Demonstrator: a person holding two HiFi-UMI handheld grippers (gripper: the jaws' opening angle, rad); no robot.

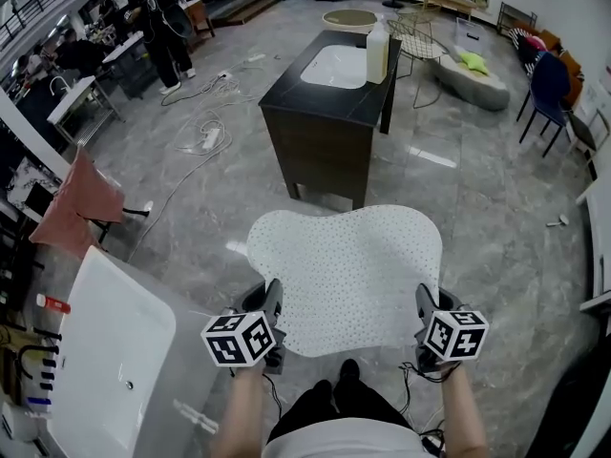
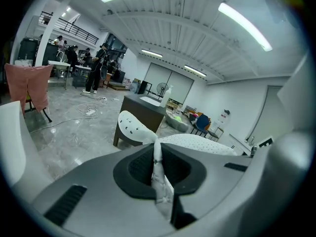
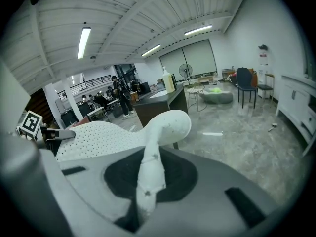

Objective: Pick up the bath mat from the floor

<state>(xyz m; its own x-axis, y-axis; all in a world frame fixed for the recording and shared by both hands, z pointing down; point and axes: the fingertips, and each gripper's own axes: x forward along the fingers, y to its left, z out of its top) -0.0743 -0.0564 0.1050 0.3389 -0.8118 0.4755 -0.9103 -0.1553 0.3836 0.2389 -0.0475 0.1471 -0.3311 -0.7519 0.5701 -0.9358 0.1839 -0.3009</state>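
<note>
The white bath mat point(image 1: 348, 275), dotted with small dark holes, hangs spread out above the grey floor, held by its two near corners. My left gripper point(image 1: 270, 305) is shut on the mat's near left corner, and the pinched edge point(image 2: 157, 162) runs between its jaws. My right gripper point(image 1: 425, 305) is shut on the near right corner, where the mat's fold point(image 3: 150, 174) stands squeezed between the jaws. The far part of the mat point(image 3: 98, 135) sags away from me.
A dark vanity cabinet point(image 1: 325, 132) with a white basin and a soap bottle point(image 1: 377, 53) stands just beyond the mat. A white bathtub point(image 1: 105, 351) lies at my left. Cables point(image 1: 205, 136) trail on the floor. People point(image 1: 158, 17) stand far left; chairs point(image 1: 544, 89) at right.
</note>
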